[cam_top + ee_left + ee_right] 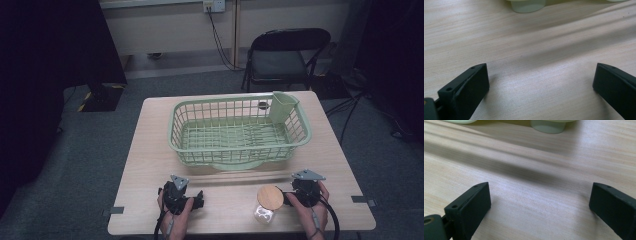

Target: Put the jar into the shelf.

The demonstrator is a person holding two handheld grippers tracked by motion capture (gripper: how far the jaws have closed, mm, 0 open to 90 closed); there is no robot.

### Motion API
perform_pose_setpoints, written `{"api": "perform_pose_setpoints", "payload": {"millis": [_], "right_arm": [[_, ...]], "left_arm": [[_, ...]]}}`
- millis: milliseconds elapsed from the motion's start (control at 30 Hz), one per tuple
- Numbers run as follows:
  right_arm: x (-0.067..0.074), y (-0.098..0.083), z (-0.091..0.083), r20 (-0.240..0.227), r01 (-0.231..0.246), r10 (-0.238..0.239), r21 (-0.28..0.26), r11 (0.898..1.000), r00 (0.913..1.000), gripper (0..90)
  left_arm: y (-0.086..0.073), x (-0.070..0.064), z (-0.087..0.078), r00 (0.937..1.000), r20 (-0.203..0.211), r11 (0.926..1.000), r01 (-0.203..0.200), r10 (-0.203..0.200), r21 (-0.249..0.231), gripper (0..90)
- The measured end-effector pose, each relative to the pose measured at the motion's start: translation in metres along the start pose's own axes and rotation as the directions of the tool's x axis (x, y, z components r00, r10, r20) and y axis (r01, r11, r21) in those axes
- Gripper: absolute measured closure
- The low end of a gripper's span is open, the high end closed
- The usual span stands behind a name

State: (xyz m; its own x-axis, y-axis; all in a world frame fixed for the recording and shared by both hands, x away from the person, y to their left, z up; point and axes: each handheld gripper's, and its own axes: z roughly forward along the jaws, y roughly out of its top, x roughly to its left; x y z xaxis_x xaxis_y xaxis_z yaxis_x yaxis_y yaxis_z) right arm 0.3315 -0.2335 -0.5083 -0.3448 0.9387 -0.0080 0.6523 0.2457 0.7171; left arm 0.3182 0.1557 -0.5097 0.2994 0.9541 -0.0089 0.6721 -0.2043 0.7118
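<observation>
On the left of the high view, the left gripper (181, 192) rests low on the light wooden table (150, 150), held by a hand that comes in from the bottom edge. In the left gripper view its 2 black jaws stand wide apart with bare wood grain between them and nothing in their grasp. A pale green foot of the basket (527, 6) shows at the top of that view, well ahead of the jaws.

Across the middle of the table sits the pale green plastic basket (240, 131), a slatted dish-rack type with 1 small solid cup compartment (283, 106) hung at its far right corner. Beyond the table, a black folding chair (285, 55) stands on the grey floor.

Right of centre, near the front edge, a glass jar (265, 210) with a round wooden lid (270, 196) stands on the table, well in front of the basket. The right gripper (300, 192) sits just beside the jar on its right; whether it touches the lid I cannot tell. In the right gripper view its 2 jaws are spread wide over bare table, gripping nothing, with another basket foot (548, 126) at the top.
</observation>
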Motion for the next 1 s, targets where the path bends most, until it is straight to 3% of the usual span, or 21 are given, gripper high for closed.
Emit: {"api": "perform_pose_setpoints", "payload": {"millis": [533, 1000], "right_arm": [[0.0, 0.0002, 0.0, 0.001, -0.002, 0.002, 0.001, 1.0, 1.0, 3.0], [-0.0005, -0.0013, -0.0076, -0.011, -0.036, 0.036, -0.043, 0.998, 0.9993, 5.0]], "left_arm": [[0.0, 0.0, 0.0, 1.0, 0.0, 1.0, 0.0, 0.0, 0.0, 0.4], [0.0, 0.0, 0.0, 1.0, 0.0, 1.0, 0.0, 0.0, 0.0, 0.4]]}}
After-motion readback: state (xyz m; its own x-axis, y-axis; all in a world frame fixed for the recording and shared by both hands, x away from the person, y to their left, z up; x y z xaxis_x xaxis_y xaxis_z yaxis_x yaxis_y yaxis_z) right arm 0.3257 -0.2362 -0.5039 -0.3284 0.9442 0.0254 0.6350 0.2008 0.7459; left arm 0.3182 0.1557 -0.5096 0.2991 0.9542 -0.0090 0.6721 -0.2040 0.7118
